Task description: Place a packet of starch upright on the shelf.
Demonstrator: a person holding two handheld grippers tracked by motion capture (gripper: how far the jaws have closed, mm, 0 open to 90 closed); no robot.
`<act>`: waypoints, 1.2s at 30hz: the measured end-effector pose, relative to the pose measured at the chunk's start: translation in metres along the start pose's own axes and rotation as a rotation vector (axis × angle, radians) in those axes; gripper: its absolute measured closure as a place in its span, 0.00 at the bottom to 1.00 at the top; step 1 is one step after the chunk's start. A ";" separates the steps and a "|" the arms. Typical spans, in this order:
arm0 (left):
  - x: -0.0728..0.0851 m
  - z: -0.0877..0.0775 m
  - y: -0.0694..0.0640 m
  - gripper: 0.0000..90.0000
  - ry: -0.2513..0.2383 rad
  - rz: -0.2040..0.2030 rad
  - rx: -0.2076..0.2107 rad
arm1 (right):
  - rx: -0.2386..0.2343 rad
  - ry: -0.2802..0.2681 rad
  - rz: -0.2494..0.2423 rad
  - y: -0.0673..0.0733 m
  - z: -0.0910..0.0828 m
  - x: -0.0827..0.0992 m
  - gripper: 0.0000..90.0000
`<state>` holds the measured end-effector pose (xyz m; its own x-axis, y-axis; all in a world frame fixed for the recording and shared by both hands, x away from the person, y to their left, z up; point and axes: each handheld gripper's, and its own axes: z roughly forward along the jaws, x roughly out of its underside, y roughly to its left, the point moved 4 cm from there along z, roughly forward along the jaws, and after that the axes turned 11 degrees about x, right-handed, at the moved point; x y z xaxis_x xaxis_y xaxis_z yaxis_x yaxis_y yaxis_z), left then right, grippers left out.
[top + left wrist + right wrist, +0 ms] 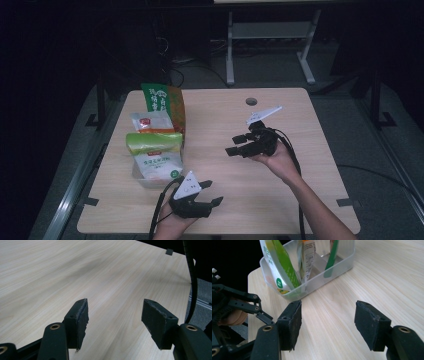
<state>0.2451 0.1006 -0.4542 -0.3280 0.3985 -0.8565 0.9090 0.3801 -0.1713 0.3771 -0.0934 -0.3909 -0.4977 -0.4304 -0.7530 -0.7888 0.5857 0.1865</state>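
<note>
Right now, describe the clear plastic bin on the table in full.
The clear plastic bin is a long, shallow, see-through tub with a thin divider wall across its middle. It stands upright on the wooden table, near its left edge. Packets stand on end inside it, green, white and orange, rising well above its rim. Neither gripper touches it.

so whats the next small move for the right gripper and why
Probably ease the right gripper forward toward the clear plastic bin of upright food pouches. Its jaws stand open with nothing between them, they already point at the bin, and bare wooden table lies between.
</note>
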 end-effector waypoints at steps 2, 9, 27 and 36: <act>0.000 0.000 0.000 0.42 0.001 -0.002 -0.001 | 0.002 0.002 0.004 -0.001 -0.001 0.001 0.42; 0.000 0.000 0.001 0.41 0.003 -0.009 -0.003 | 0.019 0.011 0.020 -0.008 -0.007 0.009 0.40; 0.000 0.000 0.001 0.41 0.008 -0.007 -0.007 | 0.051 0.006 0.051 -0.020 -0.022 0.027 0.40; 0.000 0.000 0.002 0.41 0.007 -0.007 -0.010 | 0.068 0.008 0.063 -0.024 -0.029 0.037 0.39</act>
<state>0.2468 0.1013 -0.4549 -0.3359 0.4022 -0.8517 0.9042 0.3910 -0.1719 0.3667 -0.1433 -0.4047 -0.5488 -0.3969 -0.7357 -0.7298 0.6567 0.1902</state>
